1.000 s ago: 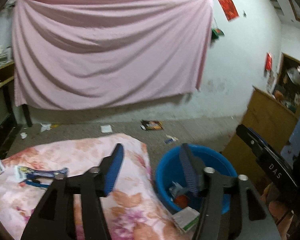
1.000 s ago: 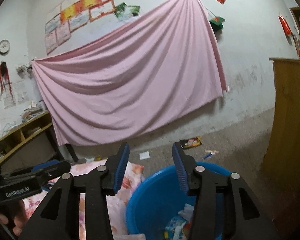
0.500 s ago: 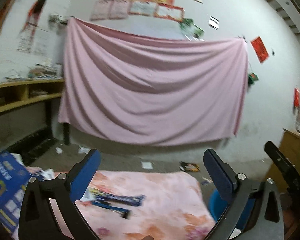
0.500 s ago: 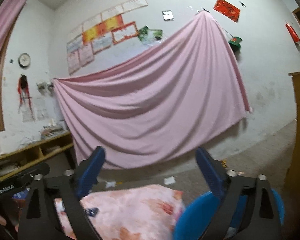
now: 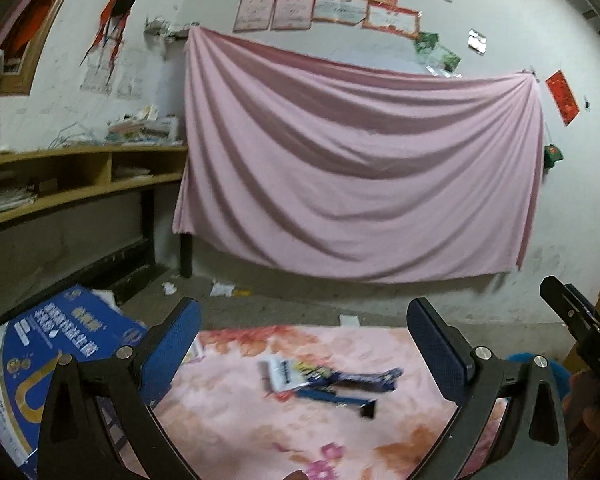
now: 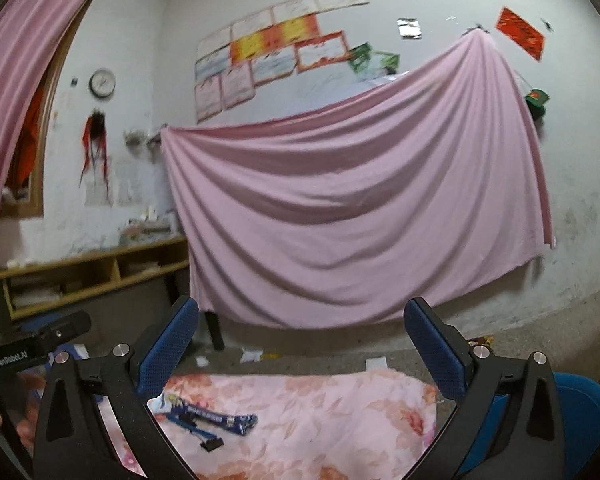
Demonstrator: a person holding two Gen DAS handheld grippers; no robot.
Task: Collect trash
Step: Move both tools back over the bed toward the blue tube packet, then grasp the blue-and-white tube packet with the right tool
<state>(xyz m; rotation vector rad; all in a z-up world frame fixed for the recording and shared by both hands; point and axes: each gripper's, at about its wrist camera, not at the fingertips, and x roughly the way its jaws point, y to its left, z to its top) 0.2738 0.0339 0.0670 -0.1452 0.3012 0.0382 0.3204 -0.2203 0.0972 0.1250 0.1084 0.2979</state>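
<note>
Both grippers are up and level over the pink floral blanket [image 5: 228,420], and neither carries anything. The left gripper [image 5: 304,354] has its blue-padded jaws spread wide, nothing between them; same for the right gripper [image 6: 300,354], wide apart and empty.

The nearest target is the blue-and-white crinkled plastic wrapper [image 5: 332,380], lying flat near the middle of the blanket, with a thin blue strip ending in a dark clip just beside it. From the right view that wrapper [image 6: 208,414] sits toward the blanket's left edge, well clear of the round blue plastic bucket [image 6: 584,412] off the blanket's right edge.

I'd say the job is partway along at best, with nothing gripped and litter still out; what the bucket holds cannot be seen.

The count: one wrapper on the blanket, one bucket, and one large blue printed cardboard box [image 5: 52,364] at the blanket's left edge. On the concrete floor beyond the far edge lie at least three white paper scraps [image 5: 222,289], though blur may hide more.
</note>
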